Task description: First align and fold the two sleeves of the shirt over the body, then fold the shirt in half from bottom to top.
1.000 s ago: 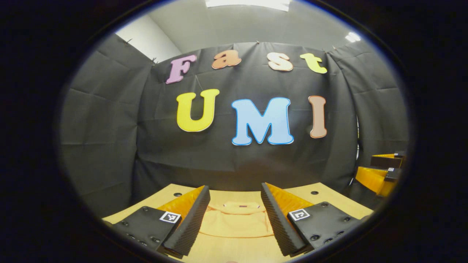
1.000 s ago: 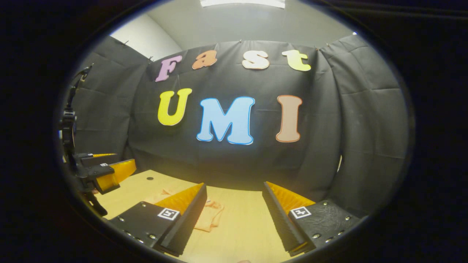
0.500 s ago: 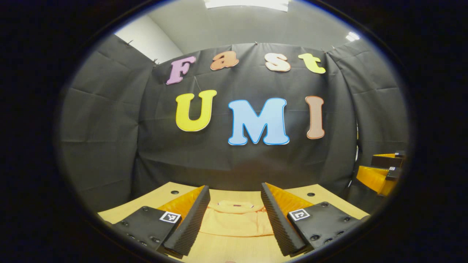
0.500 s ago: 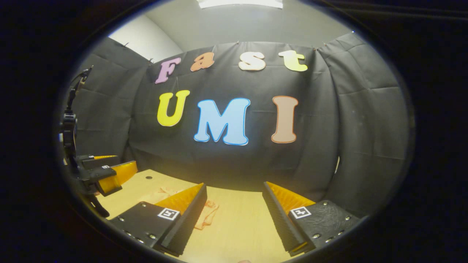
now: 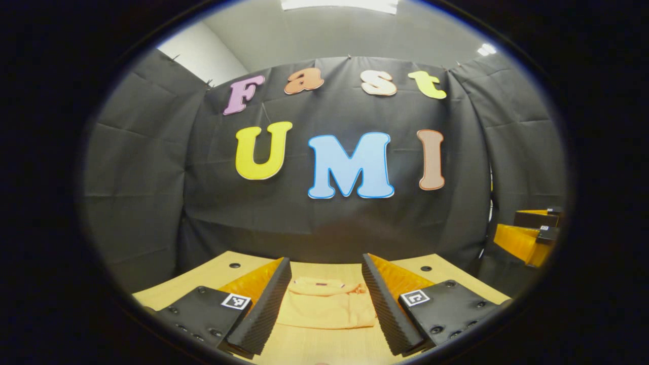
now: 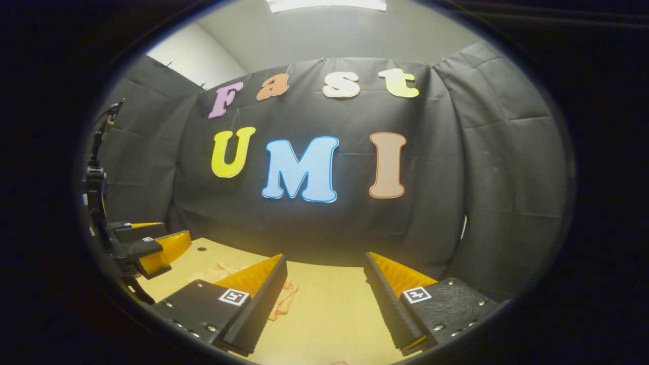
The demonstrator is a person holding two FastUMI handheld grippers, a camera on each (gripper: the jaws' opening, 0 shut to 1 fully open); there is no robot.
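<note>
Over the last second I've backed both grippers up and away, so the shirt [image 5: 324, 309] sits smaller, low centre between my left gripper [image 5: 324, 309] fingers, jaws wide and empty, right gripper [image 6: 324, 309] likewise wide over bare table [image 6: 329, 304]; folding looks finished.

shirt [image 5: 324, 308]: soft matt cloth, lightly creased where I see it between my fingers
table [image 5: 213, 276]: smooth pale wood look, low sheen
wall [image 6: 314, 230]: matt cloth, creased in folds
my left gripper [image 5: 324, 304]: ribbed, matt finger faces; smooth plastic-looking plates
my right gripper [image 6: 324, 309]: the same ribbed faces; one plate looks grained
</note>
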